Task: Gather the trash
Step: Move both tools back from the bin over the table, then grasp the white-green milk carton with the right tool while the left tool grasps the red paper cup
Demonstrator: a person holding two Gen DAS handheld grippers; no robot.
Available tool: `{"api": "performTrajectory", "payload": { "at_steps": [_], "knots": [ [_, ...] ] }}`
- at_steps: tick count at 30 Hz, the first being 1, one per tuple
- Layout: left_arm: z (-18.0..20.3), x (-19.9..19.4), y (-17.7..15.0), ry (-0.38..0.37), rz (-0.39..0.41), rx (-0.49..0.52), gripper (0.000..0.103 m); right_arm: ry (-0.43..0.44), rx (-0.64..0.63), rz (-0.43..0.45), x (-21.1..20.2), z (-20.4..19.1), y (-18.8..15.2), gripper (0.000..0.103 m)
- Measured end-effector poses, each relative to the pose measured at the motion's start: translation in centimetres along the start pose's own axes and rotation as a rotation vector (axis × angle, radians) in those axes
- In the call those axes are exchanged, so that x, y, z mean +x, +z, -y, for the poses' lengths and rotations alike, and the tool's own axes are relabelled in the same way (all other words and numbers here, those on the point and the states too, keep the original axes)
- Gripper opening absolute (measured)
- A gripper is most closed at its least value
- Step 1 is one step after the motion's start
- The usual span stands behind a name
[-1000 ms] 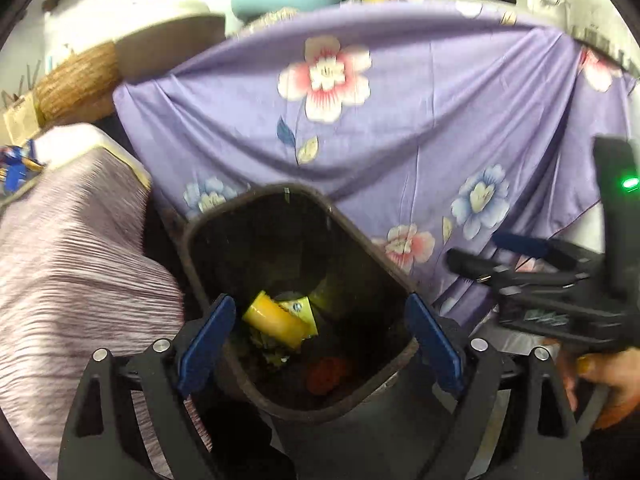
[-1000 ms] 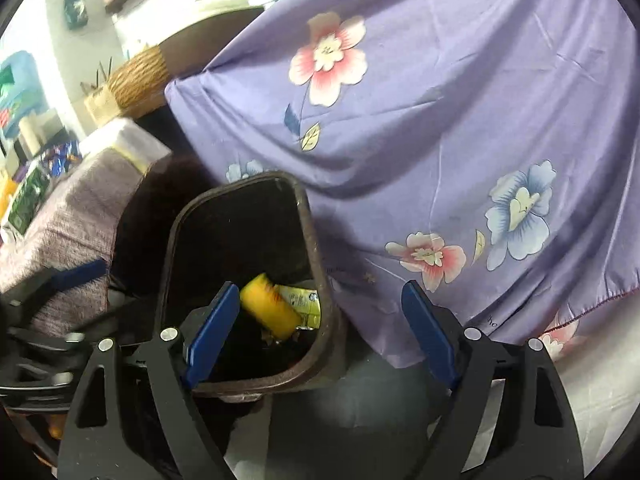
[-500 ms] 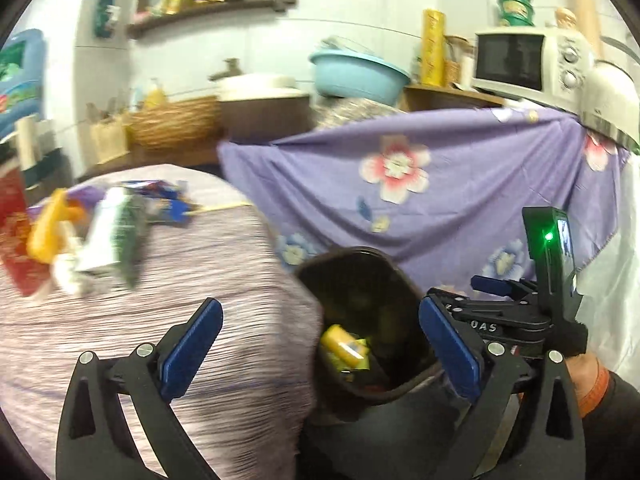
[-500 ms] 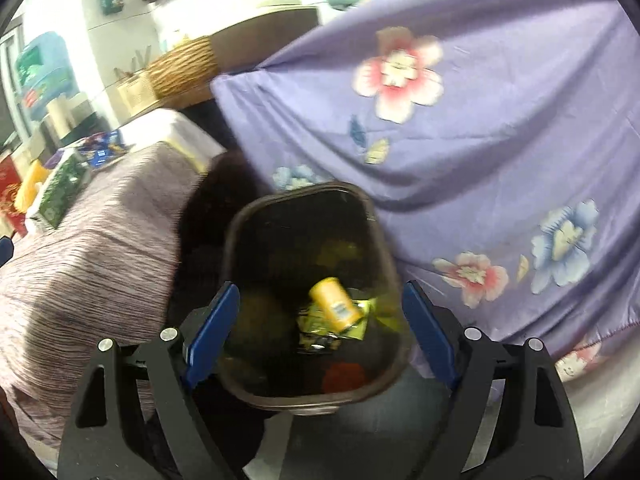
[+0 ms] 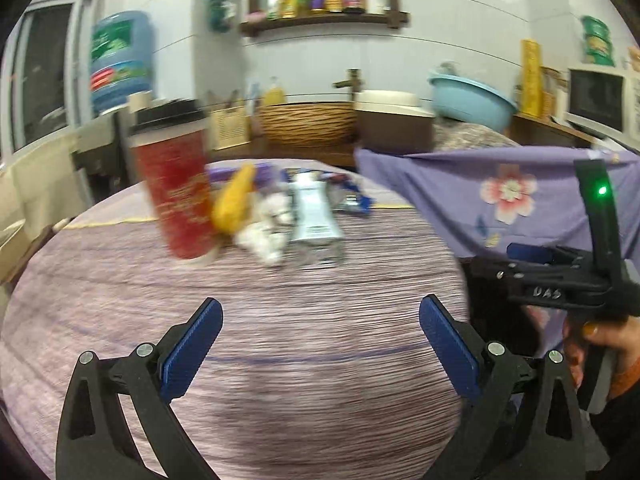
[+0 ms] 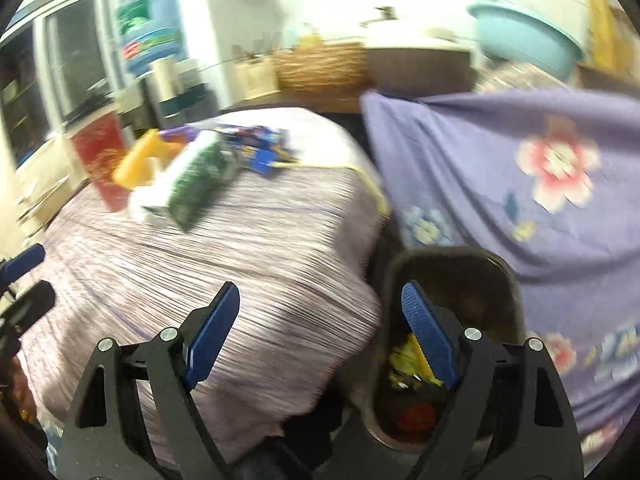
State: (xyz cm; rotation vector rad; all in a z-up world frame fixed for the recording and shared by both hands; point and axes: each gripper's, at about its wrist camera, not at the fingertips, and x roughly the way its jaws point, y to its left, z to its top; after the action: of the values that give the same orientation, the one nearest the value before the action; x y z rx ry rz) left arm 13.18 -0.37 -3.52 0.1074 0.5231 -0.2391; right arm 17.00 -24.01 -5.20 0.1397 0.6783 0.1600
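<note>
Left gripper (image 5: pixel 320 344): wide open, empty, above the table (image 5: pixel 280 360).
Right gripper (image 6: pixel 320 328): open, empty, beside the bin (image 6: pixel 508 280).
Cup (image 5: pixel 178 196): upright among litter.

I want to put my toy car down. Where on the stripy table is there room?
The near half of the striped tablecloth, between the open left gripper and the clutter, is bare. The far side is crowded: red cup, yellow packet, white wads, silver pack.
</note>
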Motion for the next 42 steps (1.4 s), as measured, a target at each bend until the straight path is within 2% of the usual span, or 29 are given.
{"api": "performTrajectory", "payload": {
  "at_steps": [6, 10, 15, 19, 24, 28, 30, 32, 34, 38, 42],
  "knots": [
    [-3.9, -1.0, -0.4, 0.095, -0.005, -0.019, 0.098, 0.060, -0.089, -0.008, 1.9, -5.4, 2.9, 0.083],
    [-6.0, -1.8, -0.9, 0.139, -0.002, -0.025, 0.098, 0.122, -0.068, -0.047, 4.0, -8.1, 5.4, 0.083],
    [-7.4, -2.6, -1.1, 0.165, 0.004, -0.018, 0.098, 0.144, -0.057, -0.097, 7.0, -11.0, 8.0, 0.083],
    [-8.4, -2.8, -1.0, 0.175, 0.012, -0.014, 0.098, 0.128, -0.028, -0.172, 10.5, -12.3, 10.1, 0.081],
    [-9.4, -2.8, -0.9, 0.181, 0.014, 0.003, 0.098, 0.111, 0.049, -0.297, 14.9, -12.9, 11.6, 0.071],
    [-9.6, -2.4, -0.5, 0.169, 0.014, 0.027, 0.098, 0.043, 0.051, -0.354, 17.0, -13.1, 11.6, 0.060],
    [-9.5, -2.0, -0.3, 0.166, 0.011, 0.053, 0.098, 0.042, 0.060, -0.358, 17.3, -13.0, 11.5, 0.059],
    [-9.5, -1.5, 0.0, 0.157, 0.006, 0.069, 0.098, 0.056, 0.072, -0.346, 16.9, -12.7, 11.4, 0.053],
    [-9.6, -0.7, 0.5, 0.142, -0.006, 0.075, 0.098, 0.072, 0.079, -0.333, 16.3, -12.5, 11.4, 0.052],
    [-10.0, 1.1, 2.5, 0.097, -0.023, 0.041, 0.098, 0.097, 0.057, -0.303, 14.7, -12.3, 11.1, 0.052],
    [-10.5, 2.6, 5.2, 0.097, 0.000, 0.018, 0.098, 0.127, 0.058, -0.269, 12.9, -11.9, 10.6, 0.052]
  ]
}}
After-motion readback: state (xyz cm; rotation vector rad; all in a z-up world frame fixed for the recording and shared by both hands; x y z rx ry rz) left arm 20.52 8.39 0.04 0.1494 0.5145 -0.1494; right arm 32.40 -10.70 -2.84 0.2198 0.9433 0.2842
